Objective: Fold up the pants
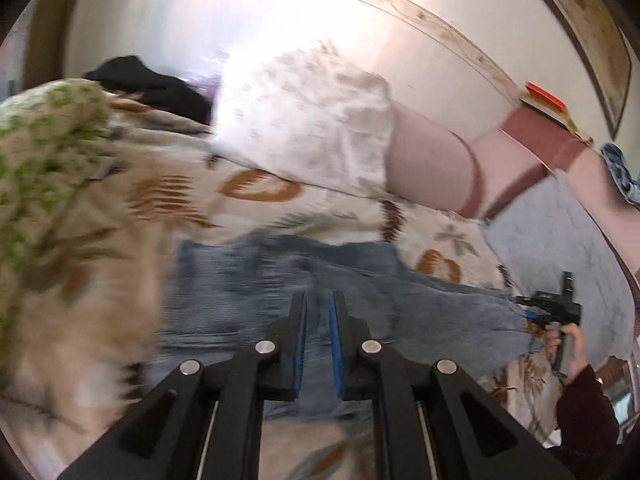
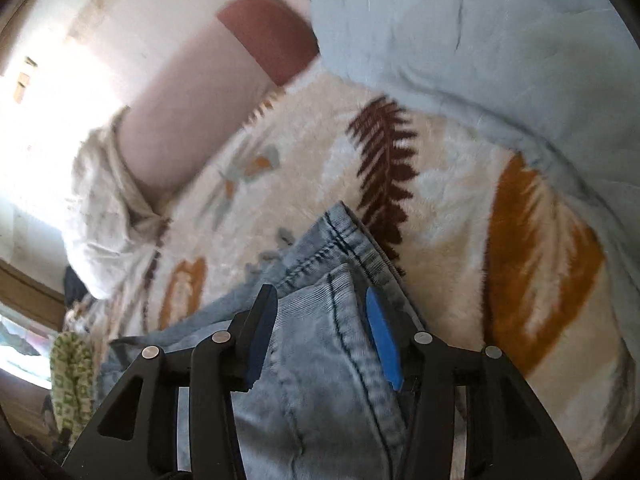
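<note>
Light blue denim pants (image 1: 280, 280) lie on a cream bedspread with a leaf print (image 1: 120, 240). My left gripper (image 1: 319, 300) hovers above them with its jaws nearly closed, a narrow gap between the blue pads and nothing held. In the right wrist view, my right gripper (image 2: 320, 300) is open, its jaws on either side of a stitched denim edge of the pants (image 2: 332, 320). The right gripper also shows in the left wrist view (image 1: 556, 304), held in a hand at the pants' right end.
A white patterned pillow (image 1: 304, 120) and a pink pillow (image 1: 432, 168) lie at the head of the bed. A pale blue quilt (image 2: 480, 40) lies to the right. A green-patterned cloth (image 1: 44, 140) and a black garment (image 1: 152, 84) lie at the left.
</note>
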The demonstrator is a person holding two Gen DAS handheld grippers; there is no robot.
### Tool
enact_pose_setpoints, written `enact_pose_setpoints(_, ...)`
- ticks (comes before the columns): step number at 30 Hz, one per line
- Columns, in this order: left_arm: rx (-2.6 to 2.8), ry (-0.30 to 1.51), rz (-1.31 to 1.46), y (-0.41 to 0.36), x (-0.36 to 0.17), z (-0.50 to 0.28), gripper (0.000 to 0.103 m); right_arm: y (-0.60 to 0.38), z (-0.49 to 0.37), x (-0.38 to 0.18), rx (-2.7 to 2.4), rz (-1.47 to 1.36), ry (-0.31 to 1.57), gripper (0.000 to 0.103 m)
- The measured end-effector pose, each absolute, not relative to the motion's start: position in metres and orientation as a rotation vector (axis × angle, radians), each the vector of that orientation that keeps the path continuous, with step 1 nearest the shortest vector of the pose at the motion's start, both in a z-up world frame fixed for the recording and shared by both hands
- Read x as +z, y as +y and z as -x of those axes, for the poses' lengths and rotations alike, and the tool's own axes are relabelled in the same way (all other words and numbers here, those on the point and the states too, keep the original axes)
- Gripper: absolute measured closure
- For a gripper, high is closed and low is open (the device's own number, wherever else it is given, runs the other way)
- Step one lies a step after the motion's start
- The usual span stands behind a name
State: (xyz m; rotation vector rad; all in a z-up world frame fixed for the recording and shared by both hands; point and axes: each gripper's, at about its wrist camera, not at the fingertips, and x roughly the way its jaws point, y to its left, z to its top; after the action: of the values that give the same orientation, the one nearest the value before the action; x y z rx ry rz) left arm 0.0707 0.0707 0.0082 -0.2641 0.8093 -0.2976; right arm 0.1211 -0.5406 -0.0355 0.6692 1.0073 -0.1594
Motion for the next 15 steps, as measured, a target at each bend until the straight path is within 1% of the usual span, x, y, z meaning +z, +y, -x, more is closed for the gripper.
enact_pose_setpoints(1,-0.310,0.815,0.269,0.061,0.004,-0.076,0.090,-0.538,-0.125,-0.040,-0.158,-0.656,1.034,0.059)
enact_pose_setpoints(2,-0.324,0.819,0.273,0.053,-0.001,-0.080,0.090,-0.533,-0.127,-0.042,-0.166,-0.628,1.050,0.069)
enact_pose_setpoints(3,-0.335,0.821,0.272,0.046,-0.005,-0.082,0.090,-0.529,-0.129,-0.042,-0.189,-0.578,1.058,0.082)
enact_pose_setpoints(4,-0.341,0.824,0.268,0.040,-0.010,-0.087,0.090,-0.524,-0.131,-0.039,-0.210,-0.517,1.060,0.088)
enact_pose_setpoints(6,-0.346,0.823,0.257,0.032,-0.018,-0.093,0.090,-0.522,-0.130,-0.033,-0.201,-0.514,1.029,0.092)
enact_pose_setpoints(11,-0.325,0.841,0.256,0.039,-0.040,-0.101,0.090,-0.526,-0.128,-0.003,-0.217,-0.514,0.837,0.095)
enact_pose_setpoints(15,-0.279,0.826,0.246,0.044,-0.046,-0.108,0.090,-0.537,-0.130,0.003,-0.279,-0.521,0.740,0.095)
